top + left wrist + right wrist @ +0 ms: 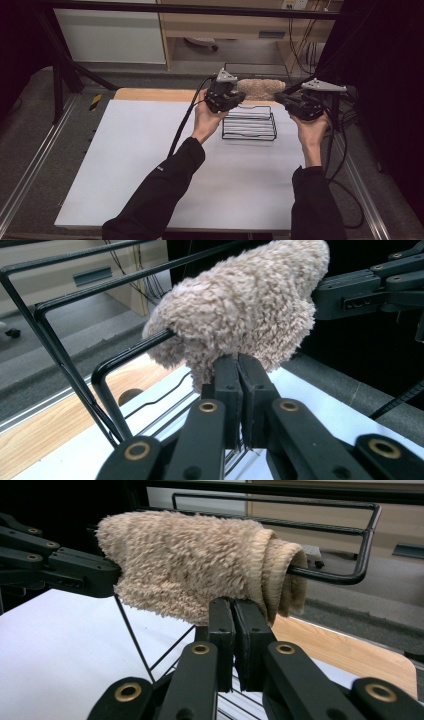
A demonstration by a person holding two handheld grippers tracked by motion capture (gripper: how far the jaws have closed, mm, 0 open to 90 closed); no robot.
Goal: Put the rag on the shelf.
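The counter (150,165) is a pale, matte white sheet that fills the centre of the high view, with a strip of bare light wood (150,94) showing along its far edge. Around it runs grey floor (30,145) and, at the lower left and right, metal rails. At the top of the frame stands a white cabinet (110,35) beside a wooden desk (220,22), with cables hanging at the upper right; the sides of the frame fall into black (dark curtains or shadow, hard to tell which). No writing can be read anywhere.

A black wire rack (250,122) stands on the counter just right of centre. A fluffy beige sock (260,88) sits over the rack's top bar, at upper centre in the high view, and it hangs across the upper middle of both gripper views.

The left gripper (225,95) has its fingers (227,385) clenched, pinching the sock's lower edge at one end. The right gripper (300,102) meets the other end, fingers (250,625) likewise clenched just under the sock's rolled cuff (280,565); whether they actually nip fabric I cannot tell.
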